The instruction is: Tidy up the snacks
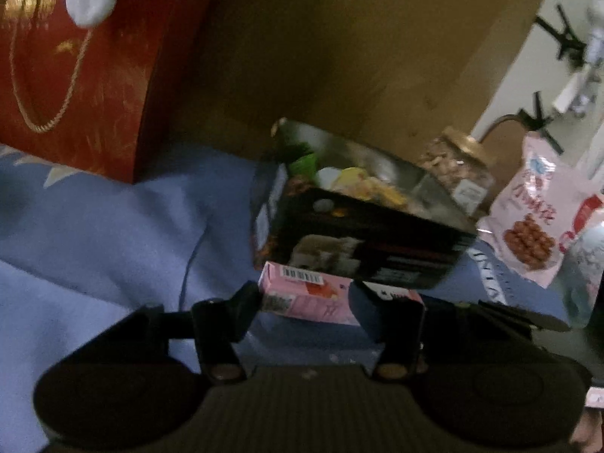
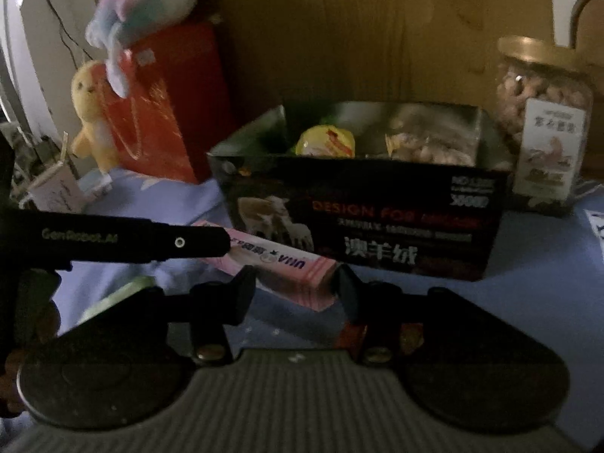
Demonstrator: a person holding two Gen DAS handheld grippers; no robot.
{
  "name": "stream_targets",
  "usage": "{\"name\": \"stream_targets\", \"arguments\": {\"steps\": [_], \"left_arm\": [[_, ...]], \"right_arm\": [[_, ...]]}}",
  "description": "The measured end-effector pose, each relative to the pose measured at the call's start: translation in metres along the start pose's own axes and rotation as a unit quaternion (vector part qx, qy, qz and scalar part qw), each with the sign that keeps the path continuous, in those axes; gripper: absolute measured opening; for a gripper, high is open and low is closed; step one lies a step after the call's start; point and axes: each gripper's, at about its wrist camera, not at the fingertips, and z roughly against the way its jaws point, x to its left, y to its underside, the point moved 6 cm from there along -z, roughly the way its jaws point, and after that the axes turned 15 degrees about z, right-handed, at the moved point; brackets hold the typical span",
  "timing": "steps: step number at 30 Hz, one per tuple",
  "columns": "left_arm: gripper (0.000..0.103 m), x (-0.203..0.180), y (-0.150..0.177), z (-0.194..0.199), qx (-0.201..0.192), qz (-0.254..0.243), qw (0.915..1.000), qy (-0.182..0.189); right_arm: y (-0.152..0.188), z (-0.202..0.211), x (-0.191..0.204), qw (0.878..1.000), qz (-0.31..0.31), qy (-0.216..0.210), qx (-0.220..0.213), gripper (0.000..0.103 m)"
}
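The left hand-held gripper (image 1: 305, 302) points forward and slightly down, its two black fingers (image 1: 392, 313) spread apart with their tips set at either end of a pink carton (image 1: 302, 294); whether the pads press on it cannot be told. In the right wrist view its finger (image 2: 151, 241) reaches in from the left edge to the carton's far end. The right hand-held gripper (image 2: 294, 287) is level, fingers (image 2: 241, 290) parted, the carton's near corner lying in the gap between them.
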Motion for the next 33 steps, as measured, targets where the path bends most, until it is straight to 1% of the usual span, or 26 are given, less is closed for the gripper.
{"name": "stream_targets", "arguments": {"steps": [4,8,11,14,16,17,19,21,23,26,28,30,32,33], "left_arm": [[0.052,-0.019,0.016,0.024,-0.018,-0.024,0.9995,0.001],[0.053,-0.026,0.037,0.041,-0.017,-0.029,0.9994,0.003],[0.053,-0.028,0.054,0.053,-0.017,-0.034,0.9993,0.006],[0.053,-0.032,0.076,0.058,-0.016,-0.043,0.9989,-0.004],[0.053,-0.033,0.090,0.058,-0.014,-0.045,0.9988,-0.015],[0.055,-0.032,0.095,0.056,-0.012,-0.046,0.9987,-0.019],[0.055,-0.029,0.102,0.051,-0.003,-0.043,0.9988,-0.025],[0.055,-0.023,0.106,0.047,0.004,-0.027,0.9993,-0.025],[0.055,-0.019,0.108,0.047,0.001,-0.018,0.9995,-0.024],[0.055,-0.019,0.109,0.053,-0.011,-0.020,0.9992,-0.033],[0.056,-0.018,0.108,0.062,-0.016,-0.018,0.9994,-0.026],[0.060,-0.017,0.105,0.073,-0.029,-0.021,0.9990,-0.025],[0.066,-0.012,0.101,0.083,-0.049,-0.026,0.9977,-0.039],[0.066,-0.010,0.099,0.087,-0.059,-0.028,0.9967,-0.048]], "right_arm": [[0.000,0.026,0.009,1.000,0.028,0.004,-0.013,0.050],[0.010,0.047,0.018,0.999,0.045,0.002,-0.007,0.050],[0.023,0.060,0.024,0.999,0.043,-0.002,-0.003,0.050],[0.043,0.072,0.029,0.999,0.030,-0.012,-0.004,0.050],[0.057,0.075,0.032,1.000,0.017,-0.017,0.002,0.050],[0.064,0.075,0.034,1.000,0.012,-0.018,0.006,0.050],[0.072,0.076,0.037,1.000,0.017,-0.015,0.001,0.051],[0.072,0.079,0.042,1.000,0.028,-0.005,0.003,0.052],[0.071,0.082,0.044,1.000,0.029,0.003,0.005,0.052],[0.069,0.091,0.043,1.000,0.026,0.014,-0.005,0.052],[0.071,0.099,0.043,0.999,0.020,0.031,-0.012,0.053],[0.074,0.107,0.042,0.999,0.014,0.044,-0.019,0.054],[0.076,0.118,0.042,0.998,0.007,0.059,-0.030,0.057],[0.077,0.124,0.041,0.997,0.002,0.067,-0.037,0.057]]}}
